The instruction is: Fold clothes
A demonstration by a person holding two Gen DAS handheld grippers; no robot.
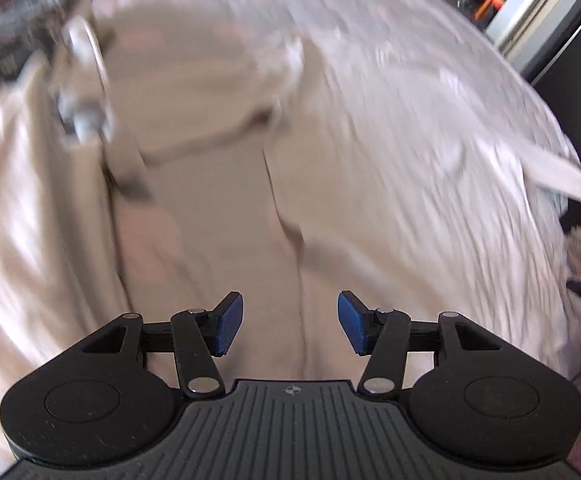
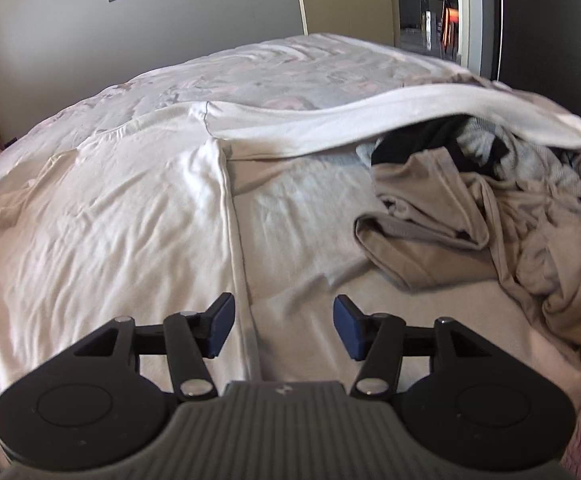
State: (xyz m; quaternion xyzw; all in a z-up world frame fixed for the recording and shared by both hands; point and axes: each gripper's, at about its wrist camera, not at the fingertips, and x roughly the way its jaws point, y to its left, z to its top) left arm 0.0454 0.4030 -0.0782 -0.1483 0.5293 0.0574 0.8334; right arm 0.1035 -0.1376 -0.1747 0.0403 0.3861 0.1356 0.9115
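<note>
Below the left hand-held gripper [image 1: 290,326], jaws wide and empty, a blurred beige garment [image 1: 210,184] lay on the bed. From the right hand-held gripper [image 2: 282,328], likewise agape and empty, a white garment [image 2: 122,208] lay spread: soft, light; its straight edge [image 2: 232,232] seemed graspable.

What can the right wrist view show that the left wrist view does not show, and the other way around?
Only the right wrist view shows the white garment spread flat on the bed, the pile of unfolded clothes to its right, the grey wall and an open doorway.

Only the left wrist view, which is blurred, shows a beige garment and a dark patterned object at the upper left; I cannot tell what that is.

Both show the patterned bedcover and an open, empty gripper: right gripper, left gripper.
</note>
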